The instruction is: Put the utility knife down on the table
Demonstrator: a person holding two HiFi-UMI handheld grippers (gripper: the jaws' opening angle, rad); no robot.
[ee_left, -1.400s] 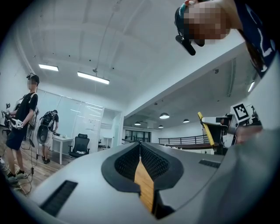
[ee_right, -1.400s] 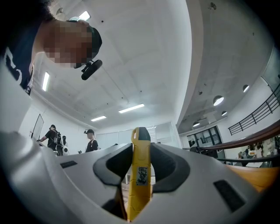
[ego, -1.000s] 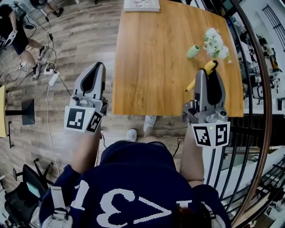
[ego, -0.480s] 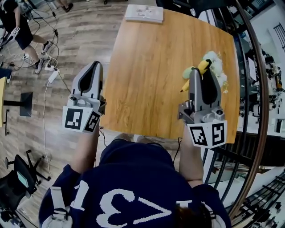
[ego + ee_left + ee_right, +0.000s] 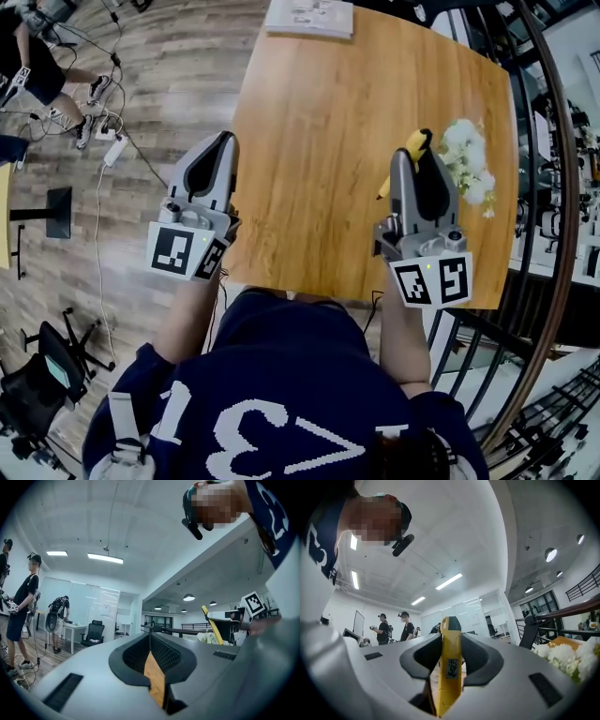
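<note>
My right gripper (image 5: 418, 157) is shut on a yellow utility knife (image 5: 413, 145), whose body sticks up and forward past the jaws above the wooden table (image 5: 314, 141). In the right gripper view the knife (image 5: 450, 667) stands upright, clamped between the dark pads (image 5: 480, 660). The left gripper view shows the same knife (image 5: 212, 624) off to the right. My left gripper (image 5: 223, 141) hovers at the table's left edge, jaws together with nothing between them (image 5: 150, 637).
A bunch of white flowers (image 5: 471, 169) lies on the table just right of the knife. A white booklet (image 5: 309, 17) sits at the far edge. A railing (image 5: 544, 234) runs along the right. People stand on the floor at far left (image 5: 23, 56).
The right gripper with the knife has come further in over the table, and the flowers now lie to its right. The left gripper has drawn closer to the table's left edge.
</note>
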